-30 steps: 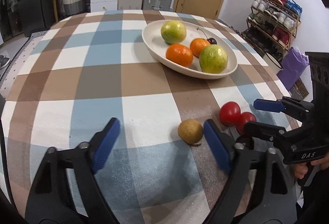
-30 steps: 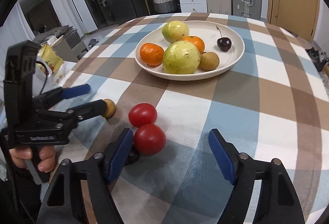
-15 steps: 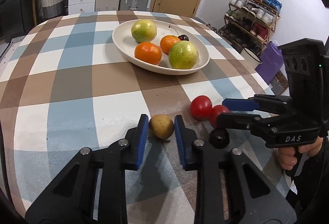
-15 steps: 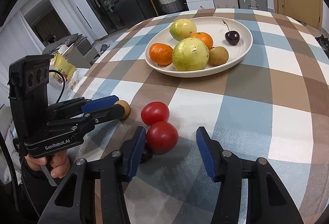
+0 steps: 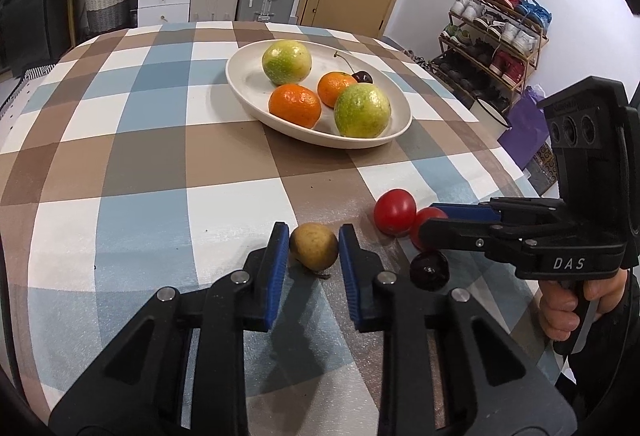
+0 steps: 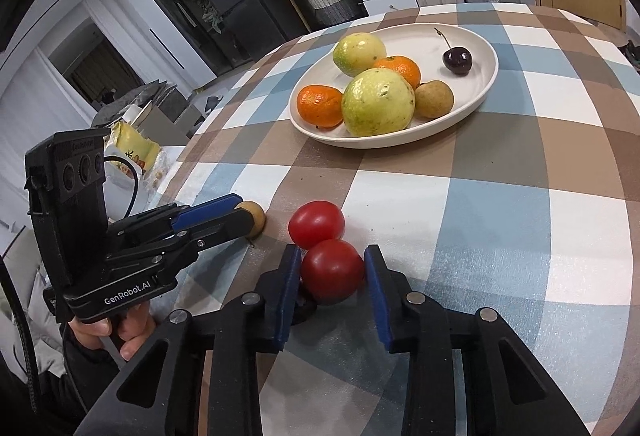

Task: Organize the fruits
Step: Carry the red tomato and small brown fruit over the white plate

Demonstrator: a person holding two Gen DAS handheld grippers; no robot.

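Note:
My left gripper (image 5: pixel 314 250) is shut on a small brown fruit (image 5: pixel 314 246) that rests on the checked tablecloth; it shows in the right wrist view (image 6: pixel 256 218) too. My right gripper (image 6: pixel 332 270) is shut on the nearer red tomato (image 6: pixel 332 268), still on the cloth. A second tomato (image 6: pixel 316 224) touches it just behind. A dark cherry (image 5: pixel 429 270) lies beside the right gripper's fingers. The cream plate (image 6: pixel 476 99) farther back holds two green-yellow fruits, two oranges, a brown fruit and a stemmed cherry.
The round table's edge (image 6: pixel 188 155) runs close on the left of the right wrist view, with a snack bag (image 6: pixel 132 151) beyond it. Suitcases, drawers and a shoe rack (image 5: pixel 496 39) stand around the room.
Both grippers have closed: the left from wide open onto the brown fruit, the right from wide open onto the nearer tomato. Both fruits still rest on the table.

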